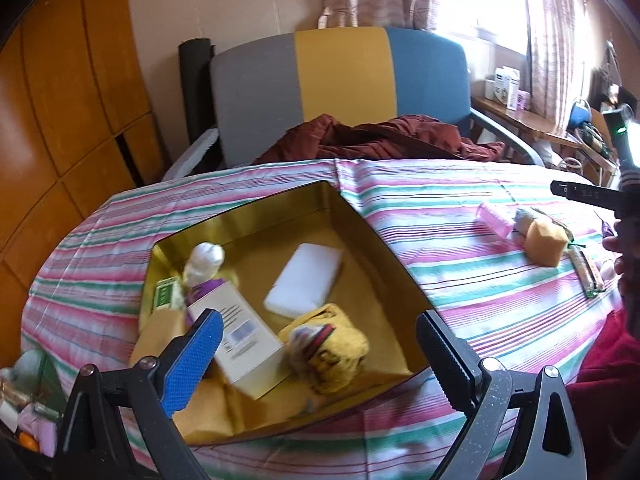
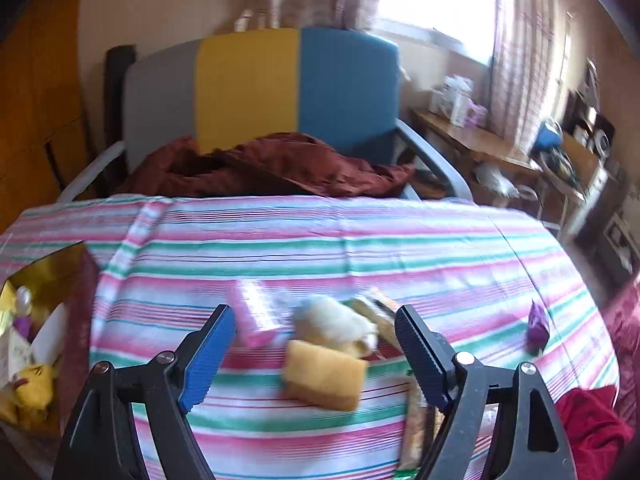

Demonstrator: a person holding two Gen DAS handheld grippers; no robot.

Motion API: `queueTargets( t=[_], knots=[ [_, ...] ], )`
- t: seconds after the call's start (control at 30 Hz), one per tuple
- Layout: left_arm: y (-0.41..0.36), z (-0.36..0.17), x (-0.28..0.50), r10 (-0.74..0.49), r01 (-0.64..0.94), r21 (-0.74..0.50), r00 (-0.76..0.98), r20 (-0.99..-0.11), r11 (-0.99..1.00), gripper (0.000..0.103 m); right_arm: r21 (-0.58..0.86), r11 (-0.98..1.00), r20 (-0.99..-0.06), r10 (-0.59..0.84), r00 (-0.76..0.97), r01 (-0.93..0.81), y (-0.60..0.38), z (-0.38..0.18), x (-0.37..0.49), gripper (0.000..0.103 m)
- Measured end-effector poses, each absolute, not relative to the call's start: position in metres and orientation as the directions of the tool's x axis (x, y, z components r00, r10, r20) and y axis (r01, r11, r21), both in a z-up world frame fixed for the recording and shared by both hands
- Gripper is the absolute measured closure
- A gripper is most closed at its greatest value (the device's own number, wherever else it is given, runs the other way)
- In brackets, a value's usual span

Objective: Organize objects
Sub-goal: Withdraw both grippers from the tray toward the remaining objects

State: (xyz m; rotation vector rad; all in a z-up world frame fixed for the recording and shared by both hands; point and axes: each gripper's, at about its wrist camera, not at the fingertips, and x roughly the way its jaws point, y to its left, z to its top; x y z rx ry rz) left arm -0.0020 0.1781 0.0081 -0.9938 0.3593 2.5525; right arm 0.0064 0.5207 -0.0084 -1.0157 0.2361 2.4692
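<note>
Both tools gape empty: left tool over the gold box (lower centre), right tool over the yellow sponge.

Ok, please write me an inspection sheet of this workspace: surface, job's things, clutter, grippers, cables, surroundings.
Surface: striped tablecloth, creased.
Job's things: gold box holds white block, carton, yellow plush; pink case, yellow sponge, purple packet lie outside it.
Clutter: wrapped snack bar.
Grippers: left gripper open over the box; right gripper open above the sponge.
Cables: nothing seen.
Surroundings: tricolour chair with red garment; side table.
</note>
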Motion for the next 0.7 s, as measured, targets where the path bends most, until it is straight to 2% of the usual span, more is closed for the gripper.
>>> queueTargets(
  t=[0.13, 0.43, 0.7],
  knots=[
    [0.204, 0.008, -0.006, 0.267, -0.468, 0.115, -0.67, -0.693, -0.876, 0.005, 0.104, -0.825, -0.754, 0.299, -0.585, -0.555, 0.553, -0.028, 0.014, 0.02],
    [0.281, 0.005, -0.023, 0.363, -0.578, 0.06, -0.586, -0.725, -0.814, 0.005, 0.215, -0.746, -0.755, 0.282, -0.592, -0.63, 0.579, -0.026, 0.03, 0.02],
    [0.351, -0.007, -0.041, 0.411, -0.677, 0.074, -0.526, -0.745, -0.732, 0.005, 0.334, -0.669, -0.76, 0.226, -0.61, -0.664, 0.601, -0.03, 0.043, 0.02]
  ],
)
